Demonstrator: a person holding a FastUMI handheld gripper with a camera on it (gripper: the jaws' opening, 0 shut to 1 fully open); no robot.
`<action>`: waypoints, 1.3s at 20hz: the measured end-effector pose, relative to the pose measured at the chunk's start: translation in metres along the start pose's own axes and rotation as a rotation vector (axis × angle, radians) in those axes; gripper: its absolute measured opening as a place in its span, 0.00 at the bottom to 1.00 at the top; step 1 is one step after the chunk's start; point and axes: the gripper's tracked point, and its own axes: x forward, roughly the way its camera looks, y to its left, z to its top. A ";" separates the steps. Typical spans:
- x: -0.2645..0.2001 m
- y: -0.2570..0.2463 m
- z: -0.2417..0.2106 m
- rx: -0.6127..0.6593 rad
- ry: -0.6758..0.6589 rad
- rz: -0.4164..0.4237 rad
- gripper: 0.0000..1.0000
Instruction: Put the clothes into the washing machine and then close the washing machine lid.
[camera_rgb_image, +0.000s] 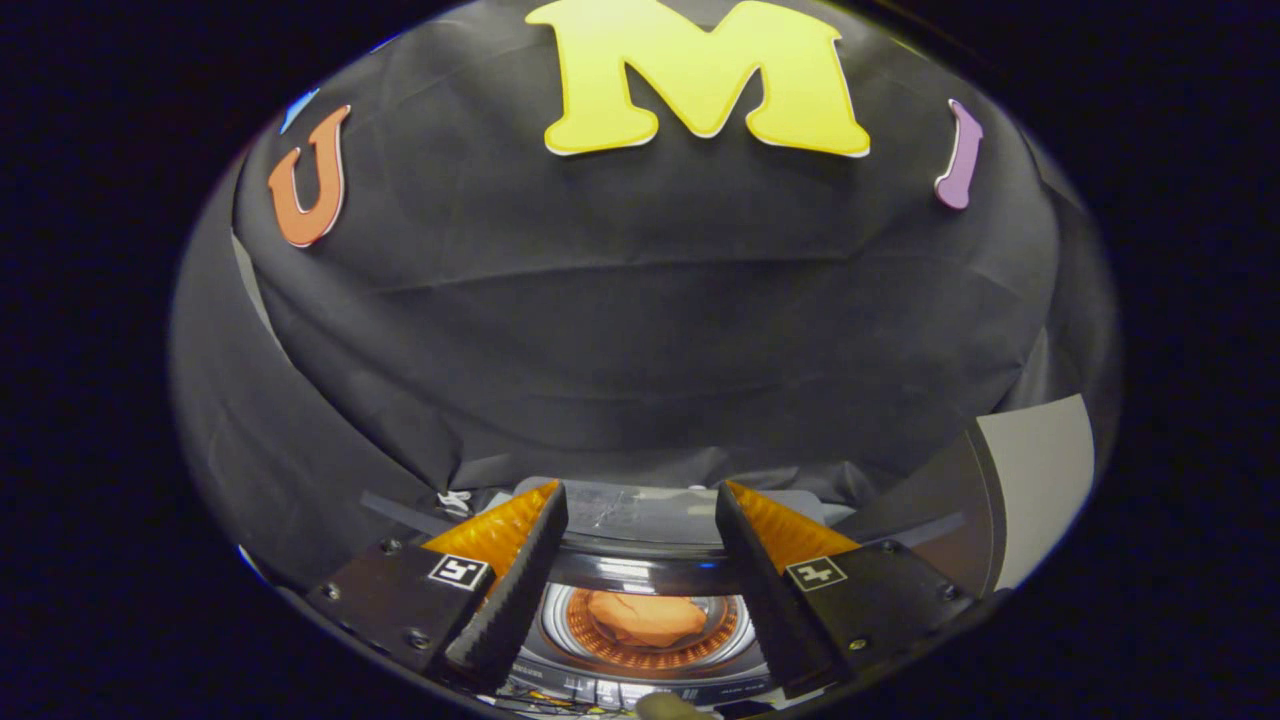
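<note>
Fingers (640, 540): spread wide, holding nothing, above the drum.
Clothes (645, 618): orange bundle inside washing machine (640, 655).
Lid (640, 515): up, likely awaiting closing.

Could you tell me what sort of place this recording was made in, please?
It looks like a staged recording booth rather than a real laundry room: black cloth drapes the wall behind a small top-loading washing machine, whose open drum holds an orange garment. The open gripper hovers above it, fingers empty.
</note>
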 end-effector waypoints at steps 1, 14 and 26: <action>-0.001 -0.001 -0.002 -0.004 -0.004 0.002 0.94; -0.023 0.000 -0.043 -0.043 -0.018 0.016 0.95; -0.025 0.001 -0.104 -0.112 0.080 0.014 0.95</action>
